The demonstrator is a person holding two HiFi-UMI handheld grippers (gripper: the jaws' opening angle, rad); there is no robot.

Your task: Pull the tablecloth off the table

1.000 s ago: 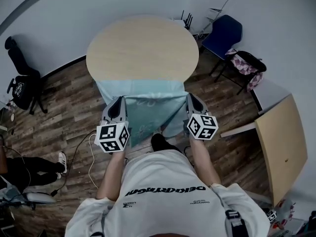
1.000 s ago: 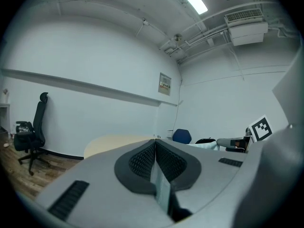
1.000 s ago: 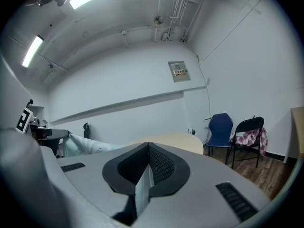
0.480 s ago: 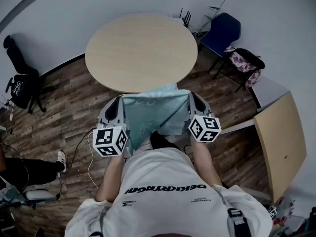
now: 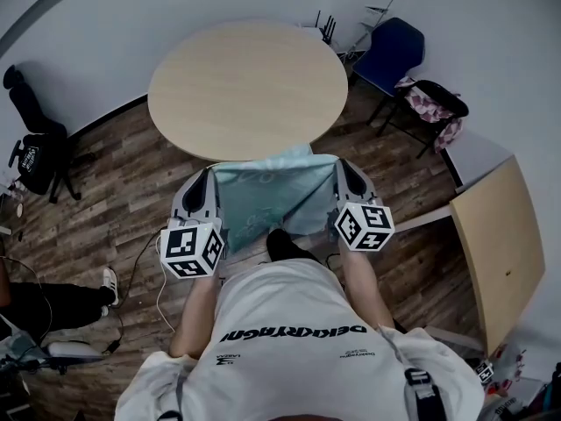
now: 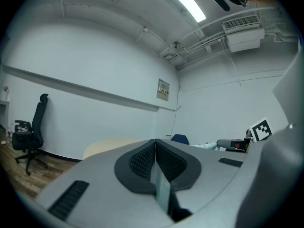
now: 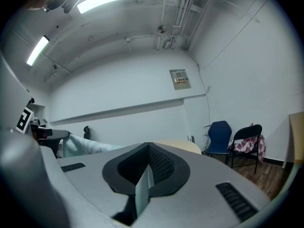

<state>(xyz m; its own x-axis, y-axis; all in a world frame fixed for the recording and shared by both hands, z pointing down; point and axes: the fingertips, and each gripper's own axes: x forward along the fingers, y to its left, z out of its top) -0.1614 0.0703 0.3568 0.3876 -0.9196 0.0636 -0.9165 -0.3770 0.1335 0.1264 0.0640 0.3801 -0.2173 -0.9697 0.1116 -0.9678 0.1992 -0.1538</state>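
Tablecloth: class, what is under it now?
Wooden floor shows around it and a dark shoe pokes out below; the round table lies beyond. What the tablecloth covers cannot be seen.

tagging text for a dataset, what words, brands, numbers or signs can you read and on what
Shirt: large print, inverted and warped, not surely readable; smaller print below too small.
Marker cubes: square patterns only, no letters.
Black office chair: white label, too small.
Wall panel: blurred.

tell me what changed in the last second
The tablecloth slid off the near edge of the table toward the person and now hangs between the left gripper and right gripper. Both stayed shut on it; the table did not move.
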